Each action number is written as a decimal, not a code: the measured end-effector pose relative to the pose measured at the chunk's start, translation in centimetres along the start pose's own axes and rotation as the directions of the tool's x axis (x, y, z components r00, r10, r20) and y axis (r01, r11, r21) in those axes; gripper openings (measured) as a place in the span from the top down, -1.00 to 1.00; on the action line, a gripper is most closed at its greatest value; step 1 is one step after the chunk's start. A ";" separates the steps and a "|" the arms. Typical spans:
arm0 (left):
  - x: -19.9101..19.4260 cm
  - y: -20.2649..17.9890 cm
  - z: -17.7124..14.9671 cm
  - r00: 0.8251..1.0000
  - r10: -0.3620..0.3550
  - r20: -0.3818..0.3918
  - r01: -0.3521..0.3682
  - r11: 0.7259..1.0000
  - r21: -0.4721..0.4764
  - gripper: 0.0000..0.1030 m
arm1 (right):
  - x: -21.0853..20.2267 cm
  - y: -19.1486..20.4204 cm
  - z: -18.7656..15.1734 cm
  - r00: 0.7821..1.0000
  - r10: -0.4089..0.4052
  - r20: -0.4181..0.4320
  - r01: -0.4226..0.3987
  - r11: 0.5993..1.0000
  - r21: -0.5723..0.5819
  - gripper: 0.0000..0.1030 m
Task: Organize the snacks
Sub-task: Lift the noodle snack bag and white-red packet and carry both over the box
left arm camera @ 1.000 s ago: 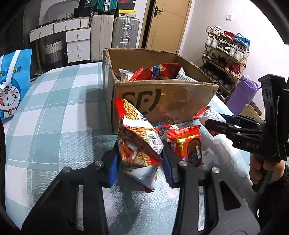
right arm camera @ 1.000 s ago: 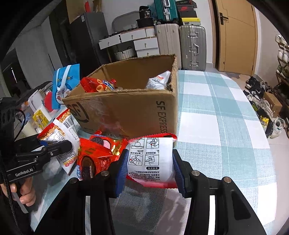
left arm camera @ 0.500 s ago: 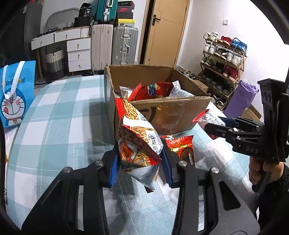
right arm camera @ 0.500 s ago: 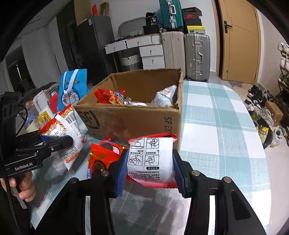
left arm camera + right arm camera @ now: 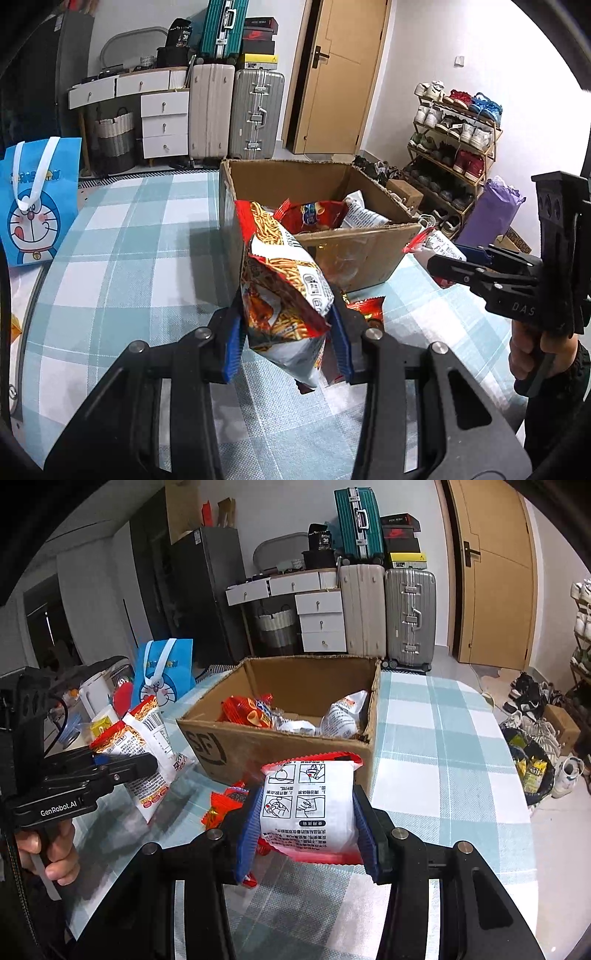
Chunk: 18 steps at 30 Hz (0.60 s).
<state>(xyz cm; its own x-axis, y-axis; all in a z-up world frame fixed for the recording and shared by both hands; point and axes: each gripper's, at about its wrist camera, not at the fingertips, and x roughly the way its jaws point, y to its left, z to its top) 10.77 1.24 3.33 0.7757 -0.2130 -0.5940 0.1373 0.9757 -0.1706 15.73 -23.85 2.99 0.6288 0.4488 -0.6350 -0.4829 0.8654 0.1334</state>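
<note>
Checked blue-and-white cloth covers the bench [image 5: 122,258], with 2 suitcases [image 5: 236,110], a white drawer unit [image 5: 162,125] and a wooden door [image 5: 332,74] at the far wall, and a shoe rack [image 5: 454,147] to the right.

An open cardboard box [image 5: 354,251] sits on the bench. Inside it lie a red bag [image 5: 314,218] and a white packet [image 5: 362,216]; the right wrist view shows the same red bag [image 5: 247,712] and white packets [image 5: 343,716] in the box [image 5: 280,746].

The left gripper [image 5: 286,328] is clenched on a noodle-snack bag [image 5: 284,288], pinched between its blue pads [image 5: 232,347] and held off the bench, just near of the box's near-left corner. From the right wrist view this bag [image 5: 147,746] hangs left of the box in the left gripper [image 5: 144,766].

The right gripper [image 5: 306,827] grips a white pack [image 5: 310,805] with red edges and printed instruction drawings, held above the bench just near of the box's front wall. In the left wrist view that pack [image 5: 436,247] shows at the tip of the right gripper [image 5: 443,262], by the box's right corner.

A red cookie pack [image 5: 225,805] lies on the bench in front of the box, between the 2 grippers; part of it [image 5: 365,308] shows behind the left gripper's right finger.

A blue cartoon gift bag [image 5: 33,199] stands at the bench's left edge.
</note>
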 end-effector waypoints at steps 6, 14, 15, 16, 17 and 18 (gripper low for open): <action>-1.3 -0.6 -0.1 1.000 -0.003 0.017 0.002 1.000 0.011 0.28 | -0.7 0.0 0.2 1.000 0.013 0.012 -0.013 1.000 0.009 0.09; -2.3 -1.5 0.3 0.999 -0.005 0.034 0.005 1.000 0.017 0.28 | -1.5 0.2 0.5 0.999 0.024 0.031 -0.025 1.000 0.009 0.09; -2.4 -1.5 0.4 0.999 -0.008 0.037 0.008 1.000 0.012 0.28 | -1.6 0.2 0.5 0.999 0.027 0.032 -0.027 1.000 0.010 0.09; -2.3 -1.4 0.6 0.999 -0.014 0.038 0.014 1.000 0.007 0.28 | -1.6 0.2 0.5 0.999 0.030 0.032 -0.030 0.999 0.012 0.09; -2.3 -1.5 0.7 0.999 -0.019 0.041 0.019 1.000 0.004 0.28 | -1.7 0.2 0.6 0.999 0.031 0.034 -0.032 0.999 0.013 0.09; -2.3 -1.6 0.9 0.999 -0.023 0.043 0.023 1.000 0.001 0.28 | -1.7 0.3 0.6 0.999 0.033 0.038 -0.034 0.999 0.013 0.09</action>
<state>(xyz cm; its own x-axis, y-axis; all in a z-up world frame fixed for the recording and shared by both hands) 9.31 0.25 5.66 0.7979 -0.2331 -0.5560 0.1557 0.9706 -0.1834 14.91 -24.26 4.61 0.6351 0.4854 -0.6008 -0.4959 0.8526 0.1646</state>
